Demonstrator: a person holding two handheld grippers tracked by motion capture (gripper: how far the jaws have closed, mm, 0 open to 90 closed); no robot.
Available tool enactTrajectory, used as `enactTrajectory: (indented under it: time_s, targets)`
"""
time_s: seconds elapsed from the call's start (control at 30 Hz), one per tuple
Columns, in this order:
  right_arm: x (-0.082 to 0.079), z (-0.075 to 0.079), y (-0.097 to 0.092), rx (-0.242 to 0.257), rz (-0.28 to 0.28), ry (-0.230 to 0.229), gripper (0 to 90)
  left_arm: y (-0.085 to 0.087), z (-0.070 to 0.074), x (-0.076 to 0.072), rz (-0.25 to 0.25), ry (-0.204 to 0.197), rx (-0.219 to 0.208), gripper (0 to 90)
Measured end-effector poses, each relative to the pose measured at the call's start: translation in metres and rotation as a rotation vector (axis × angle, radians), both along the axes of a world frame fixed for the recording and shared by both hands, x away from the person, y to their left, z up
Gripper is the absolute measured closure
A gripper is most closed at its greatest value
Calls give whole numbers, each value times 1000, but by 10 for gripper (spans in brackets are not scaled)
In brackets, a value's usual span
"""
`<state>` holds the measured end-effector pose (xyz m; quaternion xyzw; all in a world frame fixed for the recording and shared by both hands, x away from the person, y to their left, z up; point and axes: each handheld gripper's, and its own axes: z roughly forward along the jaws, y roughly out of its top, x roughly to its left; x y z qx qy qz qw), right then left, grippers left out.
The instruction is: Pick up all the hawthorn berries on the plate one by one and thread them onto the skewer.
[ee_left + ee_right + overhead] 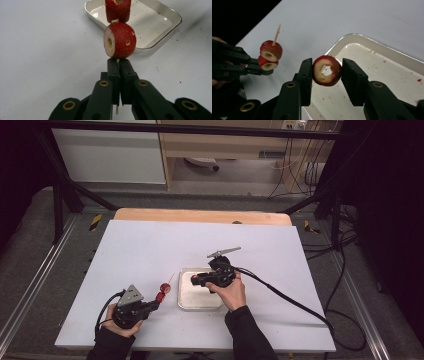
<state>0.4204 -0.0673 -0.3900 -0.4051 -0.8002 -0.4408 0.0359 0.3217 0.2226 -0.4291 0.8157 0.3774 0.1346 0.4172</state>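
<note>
Pinching a cored red fruit (327, 70) above the tray (186, 303), the right hand-held gripper (327, 72), left hand-held gripper (119, 65) just left of the tray, jaws pressed together on a skewer (276, 33) carrying two fruits (269, 55), white table (140, 245) beneath.

Cut off and hidden

My left gripper view crops the upper fruit piece (118, 10); my closed jaws cover most of the skewer (117, 109).

Lab, metal frame (60, 195) around table (150, 245), trailing cables (300, 170)
</note>
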Motion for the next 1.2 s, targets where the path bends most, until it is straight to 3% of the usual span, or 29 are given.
enactTrajectory:
  time_s: [0.2,0.5,0.87,1.2]
  targets:
    - [-8,-7,-10,148,-54,-41,620,-7,0,-2,12,1,-15,880]
    - [-14,-16,-27,321,-140,-97,621,-21,2,-5,35,-4,-34,880]
    - [-18,-16,-37,446,-217,-192,621,-45,4,-4,55,-2,-66,880]
    - [-17,-10,-40,521,-265,-230,621,-61,10,0,54,-8,-93,880]
